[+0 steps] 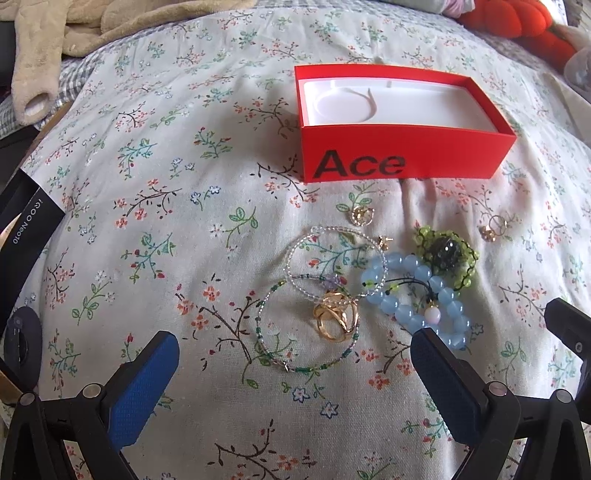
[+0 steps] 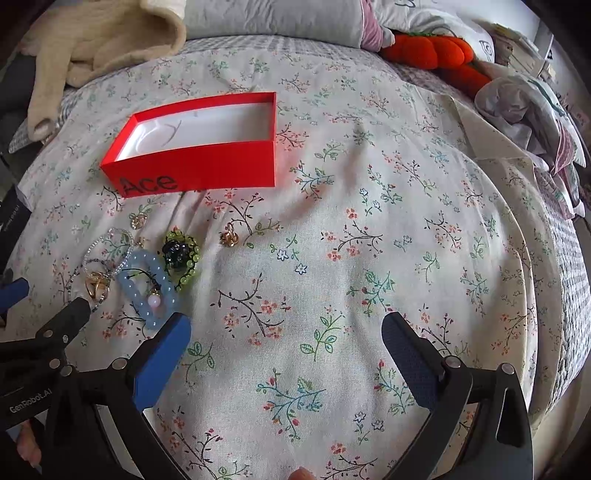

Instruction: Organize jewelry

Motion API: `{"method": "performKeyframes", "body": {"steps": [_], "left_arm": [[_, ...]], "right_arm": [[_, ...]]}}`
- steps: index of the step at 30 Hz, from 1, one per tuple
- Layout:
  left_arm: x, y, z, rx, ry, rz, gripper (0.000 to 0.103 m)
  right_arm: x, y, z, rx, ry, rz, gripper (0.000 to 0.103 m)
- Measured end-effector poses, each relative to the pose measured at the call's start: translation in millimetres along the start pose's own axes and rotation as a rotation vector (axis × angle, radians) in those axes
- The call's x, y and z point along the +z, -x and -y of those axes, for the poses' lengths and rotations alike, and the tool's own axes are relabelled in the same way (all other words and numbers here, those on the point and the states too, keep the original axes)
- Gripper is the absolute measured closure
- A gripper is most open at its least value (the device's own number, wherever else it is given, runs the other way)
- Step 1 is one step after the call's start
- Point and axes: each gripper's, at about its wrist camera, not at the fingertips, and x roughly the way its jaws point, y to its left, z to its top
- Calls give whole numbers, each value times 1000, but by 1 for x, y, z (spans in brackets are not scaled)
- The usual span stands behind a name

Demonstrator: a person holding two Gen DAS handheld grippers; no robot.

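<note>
**A bedroom at home**

The surface is a bed spread with a floral sheet over a grey checked cover. A cream fleece garment, a pillow, an orange plush toy and crumpled clothes lie along its far edge.

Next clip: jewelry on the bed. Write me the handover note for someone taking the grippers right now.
Left gripper: open, empty, poised above the jewelry pile.
Right gripper: open, empty, over bare bedspread to the right of the pile.
Red box: open, its white insert holds nothing.
In front of it on the bedspread: blue bead bracelet, green beaded piece, gold ring, clear and green seed-bead bracelets, small gold pieces.
Done: nothing boxed.
Left: move every piece into the box.
</note>
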Motion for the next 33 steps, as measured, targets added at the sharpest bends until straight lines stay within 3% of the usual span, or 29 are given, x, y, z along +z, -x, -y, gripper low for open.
{"method": "performKeyframes", "body": {"steps": [33], "left_arm": [[4, 5, -3, -14, 3, 16, 0]], "right_arm": [[4, -2, -3, 0, -6, -3, 0]]}}
